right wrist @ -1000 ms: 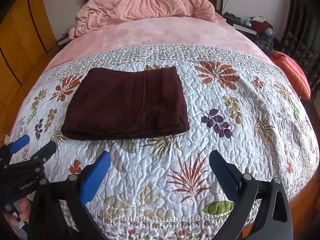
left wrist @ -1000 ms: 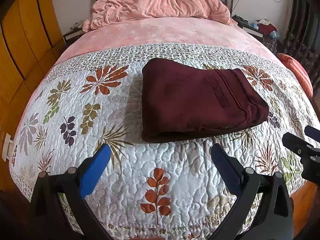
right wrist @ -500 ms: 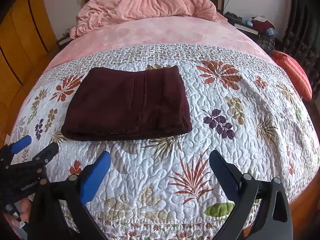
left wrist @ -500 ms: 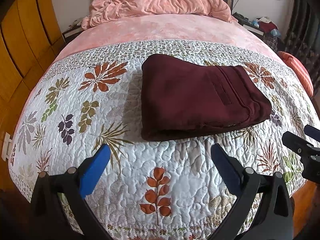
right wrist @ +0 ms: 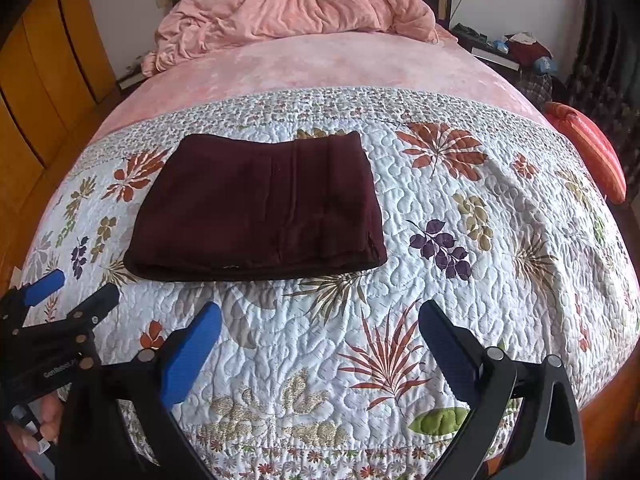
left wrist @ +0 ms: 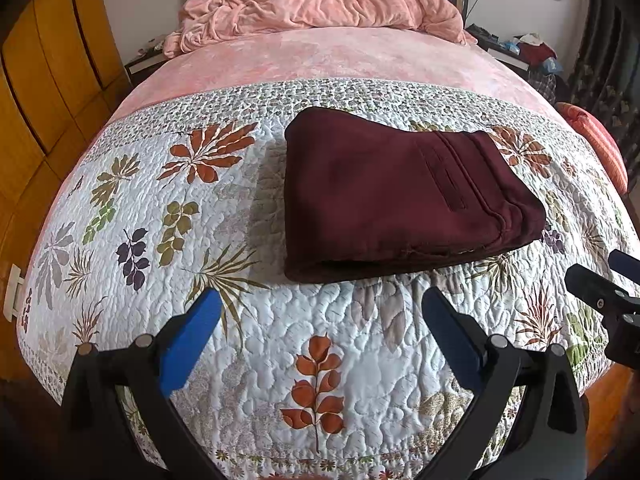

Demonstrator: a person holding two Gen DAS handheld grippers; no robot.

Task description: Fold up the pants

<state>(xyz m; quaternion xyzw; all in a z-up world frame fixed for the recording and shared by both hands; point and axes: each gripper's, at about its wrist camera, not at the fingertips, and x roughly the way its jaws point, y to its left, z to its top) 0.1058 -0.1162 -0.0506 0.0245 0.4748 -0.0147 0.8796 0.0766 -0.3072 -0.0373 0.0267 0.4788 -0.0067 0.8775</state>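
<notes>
The dark maroon pants (left wrist: pixel 400 196) lie folded into a flat rectangle on the leaf-patterned quilt (left wrist: pixel 248 336); they also show in the right wrist view (right wrist: pixel 260 208). My left gripper (left wrist: pixel 320 308) is open and empty, held over the quilt just in front of the pants. My right gripper (right wrist: pixel 320 316) is open and empty, in front of and right of the pants. The right gripper also shows at the right edge of the left wrist view (left wrist: pixel 600 280). The left gripper shows at the left edge of the right wrist view (right wrist: pixel 72 288).
A crumpled pink blanket (left wrist: pixel 320 0) lies at the head of the bed. Wooden wardrobe doors (left wrist: pixel 48 60) stand on the left. An orange cushion (right wrist: pixel 588 152) and a cluttered nightstand (right wrist: pixel 516 48) are on the right. The bed's front edge is just below the grippers.
Both views have shifted slightly, so the pants sit a little nearer and lower in the frames. The pants have not moved. Both grippers stay open.
</notes>
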